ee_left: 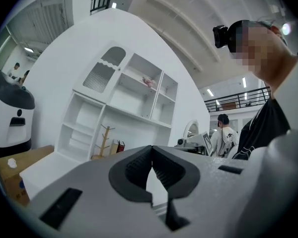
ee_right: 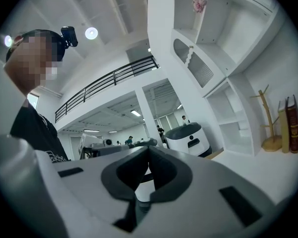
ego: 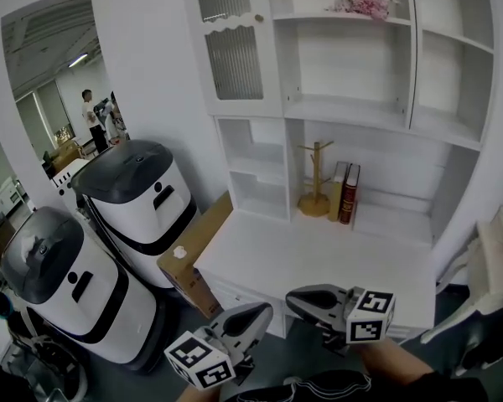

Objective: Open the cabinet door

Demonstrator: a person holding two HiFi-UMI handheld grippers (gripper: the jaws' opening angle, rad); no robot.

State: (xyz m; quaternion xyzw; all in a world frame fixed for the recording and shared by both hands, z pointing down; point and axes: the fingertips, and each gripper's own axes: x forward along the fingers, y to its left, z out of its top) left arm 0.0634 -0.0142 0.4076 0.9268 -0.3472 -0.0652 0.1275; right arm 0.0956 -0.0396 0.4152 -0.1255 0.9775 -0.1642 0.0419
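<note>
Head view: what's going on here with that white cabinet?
A person holds a two-jaw gripper in each hand, low in front of the white desk. The left gripper and the right gripper both have their jaws together, with nothing between them. The cabinet door, the ribbed-glass one at upper left with a small knob, is closed and untouched. Neither gripper is near it, so opening it has not yet begun.

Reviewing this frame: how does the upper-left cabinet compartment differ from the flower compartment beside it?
The upper-left compartment is shut behind a ribbed door with a small knob; the flower compartment has no door and stands open. The upper-left compartment's contents are hidden; the flower compartment shows pink flowers on its upper shelf. Both are white parts of one cabinet.
</note>
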